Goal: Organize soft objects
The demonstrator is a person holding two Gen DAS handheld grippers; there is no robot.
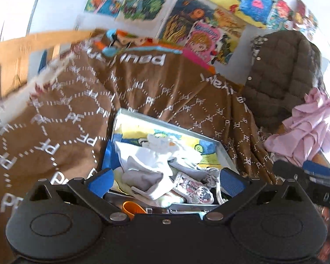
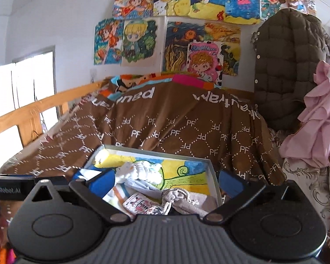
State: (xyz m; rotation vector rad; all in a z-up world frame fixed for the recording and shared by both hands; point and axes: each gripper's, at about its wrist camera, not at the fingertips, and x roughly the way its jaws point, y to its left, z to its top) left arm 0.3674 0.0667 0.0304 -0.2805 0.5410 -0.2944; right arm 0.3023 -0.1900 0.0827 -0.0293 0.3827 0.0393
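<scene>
A shallow grey box (image 1: 121,118) with a painted lining sits on a brown "PF" blanket (image 1: 61,114). It holds white cloths (image 1: 147,165), a patterned sock (image 1: 193,189) and other soft items. My left gripper (image 1: 166,181) is open just above the box's near end, its blue pads (image 1: 101,181) empty. In the right wrist view the box (image 2: 213,167) holds a white bundled cloth (image 2: 145,171), a grey knotted cloth (image 2: 178,200) and a patterned sock (image 2: 143,204). My right gripper (image 2: 167,183) is open over them, empty.
A brown quilted jacket (image 2: 286,66) and pink ruffled garment (image 2: 319,118) hang at right. A wooden bed rail (image 2: 33,110) runs at left. Drawings (image 2: 187,33) cover the wall. An orange object (image 1: 129,209) lies under my left gripper. The other gripper (image 1: 308,180) shows at right.
</scene>
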